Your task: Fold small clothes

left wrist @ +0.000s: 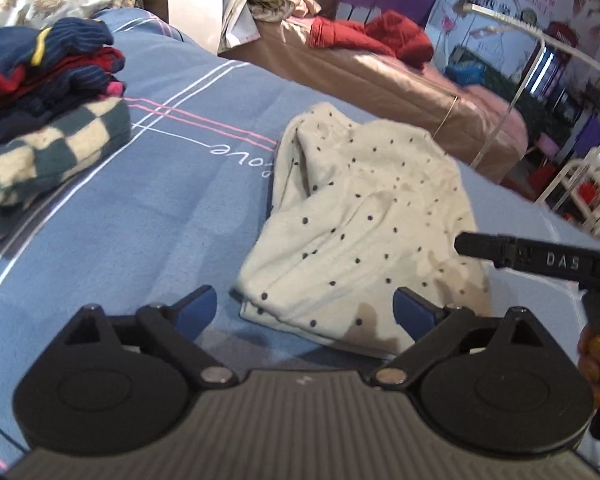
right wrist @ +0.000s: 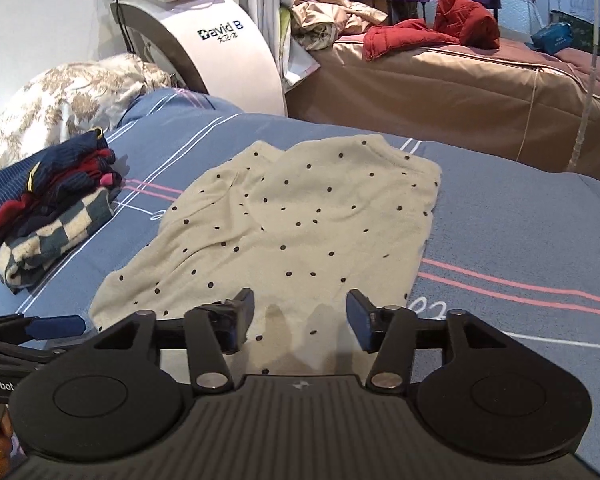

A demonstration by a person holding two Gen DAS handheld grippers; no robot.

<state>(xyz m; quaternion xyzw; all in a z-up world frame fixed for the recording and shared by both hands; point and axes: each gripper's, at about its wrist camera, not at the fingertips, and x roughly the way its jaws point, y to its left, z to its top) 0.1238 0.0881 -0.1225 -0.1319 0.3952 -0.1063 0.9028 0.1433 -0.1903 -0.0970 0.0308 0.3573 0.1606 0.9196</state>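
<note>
A cream garment with dark dots [left wrist: 364, 216] [right wrist: 292, 220] lies folded over on the blue bedspread [left wrist: 140, 208] [right wrist: 520, 216]. My left gripper [left wrist: 305, 308] stands open over its near left corner, the blue pads clear of the cloth. My right gripper [right wrist: 300, 316] is open too, its fingers spread above the garment's near edge, nothing pinched between them. The right gripper's finger [left wrist: 500, 250] reaches in from the right in the left wrist view. The left gripper's blue pad [right wrist: 56, 325] shows at the lower left of the right wrist view.
A stack of folded clothes [left wrist: 40, 92] [right wrist: 48, 208], striped, red and checked, sits at the left on the bedspread. A floral pillow [right wrist: 68, 96] and a white machine [right wrist: 220, 44] stand behind. A brown bed [right wrist: 460, 84] with a red jacket [right wrist: 432, 26] lies beyond.
</note>
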